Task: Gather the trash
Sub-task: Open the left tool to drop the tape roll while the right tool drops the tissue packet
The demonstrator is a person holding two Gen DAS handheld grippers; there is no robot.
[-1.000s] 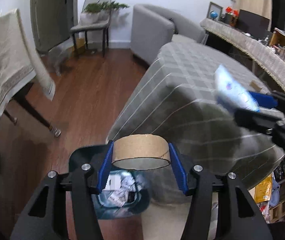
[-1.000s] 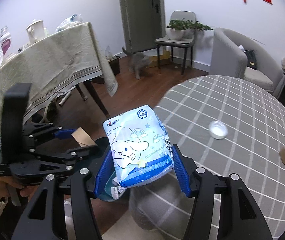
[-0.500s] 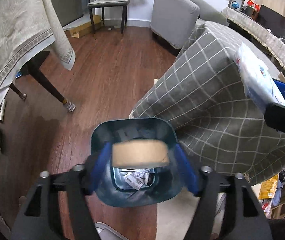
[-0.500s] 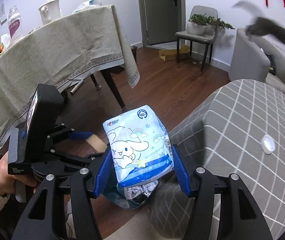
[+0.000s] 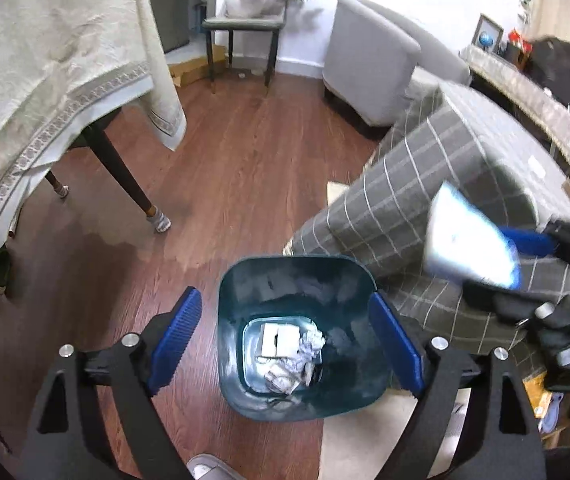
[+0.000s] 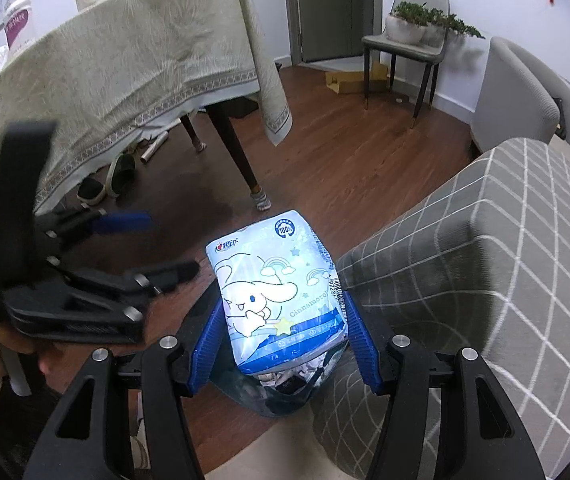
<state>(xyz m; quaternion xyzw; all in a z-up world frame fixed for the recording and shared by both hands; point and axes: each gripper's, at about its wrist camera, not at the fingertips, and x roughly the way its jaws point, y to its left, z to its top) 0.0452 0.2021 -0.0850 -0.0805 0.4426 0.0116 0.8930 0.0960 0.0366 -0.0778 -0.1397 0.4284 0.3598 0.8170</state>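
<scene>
Cardboard ring dropped; tissue pack next over the bin.

The teal trash bin (image 5: pixel 299 332) stands on the wood floor beside the checked table (image 5: pixel 457 184). The left gripper (image 5: pixel 299 338) hangs directly above the bin, its jaws opening with nothing between them: the cardboard ring it clamped a second ago is gone, so that piece is judged binned. The right gripper (image 6: pixel 281 334) is clamped on the blue tissue pack (image 6: pixel 275 292), just above the bin's table-side rim, so one release remains.
</scene>
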